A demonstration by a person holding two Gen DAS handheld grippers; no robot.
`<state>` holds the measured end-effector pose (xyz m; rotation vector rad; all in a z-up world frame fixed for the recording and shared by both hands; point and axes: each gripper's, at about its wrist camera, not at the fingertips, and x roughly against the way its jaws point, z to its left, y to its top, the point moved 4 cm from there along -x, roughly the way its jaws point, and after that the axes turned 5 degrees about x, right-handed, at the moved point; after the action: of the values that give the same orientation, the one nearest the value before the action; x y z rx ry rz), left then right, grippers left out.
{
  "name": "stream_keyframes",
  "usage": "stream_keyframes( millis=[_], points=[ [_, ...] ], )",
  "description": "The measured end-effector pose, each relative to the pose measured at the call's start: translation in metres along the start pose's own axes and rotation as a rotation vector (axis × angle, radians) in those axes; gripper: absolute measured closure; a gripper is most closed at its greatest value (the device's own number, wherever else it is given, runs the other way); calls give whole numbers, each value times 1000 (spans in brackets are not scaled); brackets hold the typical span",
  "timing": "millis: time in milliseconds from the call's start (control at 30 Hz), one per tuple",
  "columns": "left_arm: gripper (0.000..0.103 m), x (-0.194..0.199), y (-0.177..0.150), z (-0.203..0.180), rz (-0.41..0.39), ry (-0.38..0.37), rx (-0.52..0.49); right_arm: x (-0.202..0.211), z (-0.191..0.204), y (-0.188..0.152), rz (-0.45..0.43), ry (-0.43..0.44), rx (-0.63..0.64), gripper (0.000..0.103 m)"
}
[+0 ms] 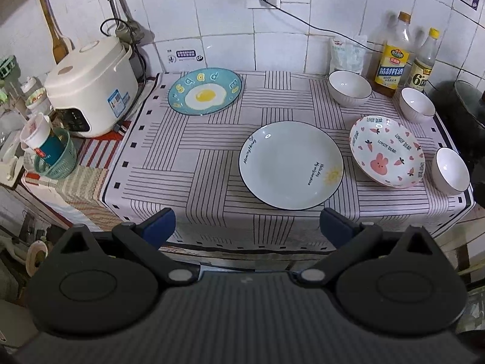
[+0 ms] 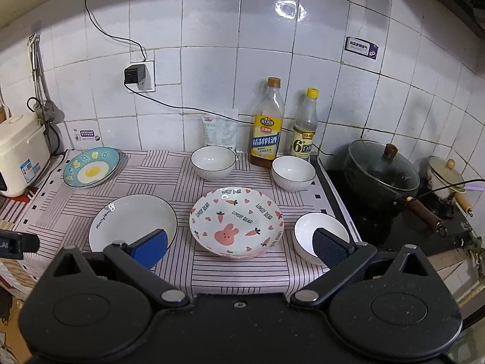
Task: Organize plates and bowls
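- Striped cloth (image 1: 212, 163) covering the counter, spread ahead of both sets of jaws, carrying every plate and bowl.
- Rice cooker (image 1: 91, 88) off the cloth's edge, far ahead and left of the left jaws; green basket (image 1: 56, 157) just in front of it.
- Dark lidded pot (image 2: 382, 173) on the stove, ahead and right of the right jaws, clear of the cloth.
- White plate (image 1: 291, 165) with a small sun print straight ahead of the left gripper (image 1: 247, 227), nearest thing to its spread, empty jaws; nothing between.
- Same white plate partly hidden behind the left blue pad of the right gripper (image 2: 241, 247).
- Pink rabbit plate (image 2: 236, 223) centred just beyond the right jaws, held wide apart and gripping nothing; beside the white plate, not touching.
- Blue fried-egg plate (image 1: 204, 91) far ahead and left of the left jaws, well apart from the rest.
- Three white bowls: one (image 2: 321, 236) partly behind the right pad of the right gripper, just beside the rabbit plate; two more (image 2: 213, 162) (image 2: 293, 172) further ahead, near the wall.
- Two bottles (image 2: 266, 127) (image 2: 304, 124) and a white pouch (image 2: 219, 130) upright against the tiles behind the far bowls.
- Black plug (image 2: 135, 74) in the wall socket, cable trailing along the tiles behind the bottles.
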<state>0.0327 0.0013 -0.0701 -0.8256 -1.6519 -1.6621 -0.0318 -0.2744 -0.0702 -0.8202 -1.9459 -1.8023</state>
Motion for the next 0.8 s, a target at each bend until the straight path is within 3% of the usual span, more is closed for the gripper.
stream_keyframes(
  millis=[167,800],
  points=[
    [0,8,7,3,-26,7,-17,1,1,3,-2,-3,20,0],
    [0,-5,10,8,48,-9,-37,-9,12,2,6,11,83,0]
  ],
)
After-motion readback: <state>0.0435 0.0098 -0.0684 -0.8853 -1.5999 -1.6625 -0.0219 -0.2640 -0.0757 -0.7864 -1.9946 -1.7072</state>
